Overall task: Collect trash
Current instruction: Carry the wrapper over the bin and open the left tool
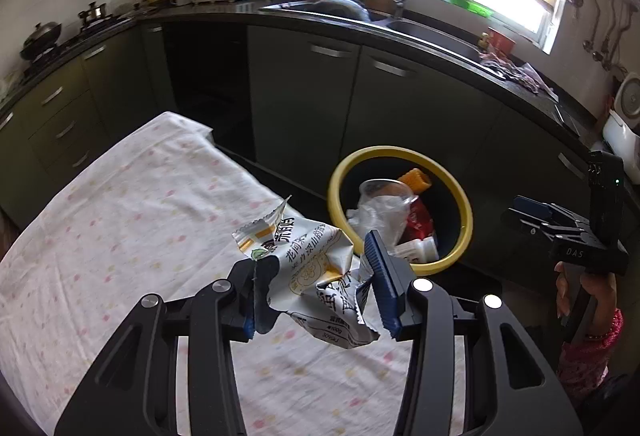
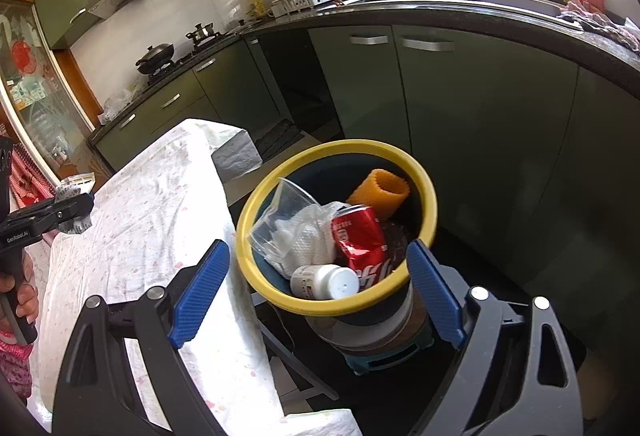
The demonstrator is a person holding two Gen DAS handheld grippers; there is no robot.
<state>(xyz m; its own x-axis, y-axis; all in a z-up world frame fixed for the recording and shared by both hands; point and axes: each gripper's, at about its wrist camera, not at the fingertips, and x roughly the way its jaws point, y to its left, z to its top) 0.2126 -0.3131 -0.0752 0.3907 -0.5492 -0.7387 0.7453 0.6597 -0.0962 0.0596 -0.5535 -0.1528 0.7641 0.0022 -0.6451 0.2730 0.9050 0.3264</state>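
Clamping a crumpled Chinese-printed wrapper [image 1: 308,272], the left gripper [image 1: 316,276] (right gripper [image 2: 320,288]: jaws apart, "DAS"-marked).

My left pad [image 1: 256,300] hidden behind wrapper [image 1: 308,268]; bin [image 2: 400,155] bottom buried under trash; wrapper print too crumpled to read.

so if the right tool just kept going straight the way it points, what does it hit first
Most likely the yellow-rimmed trash bin: the open, empty right tool points down at its near rim, with the white bottle and red can just inside. Depth is hard to judge, but nothing seems to lie between.
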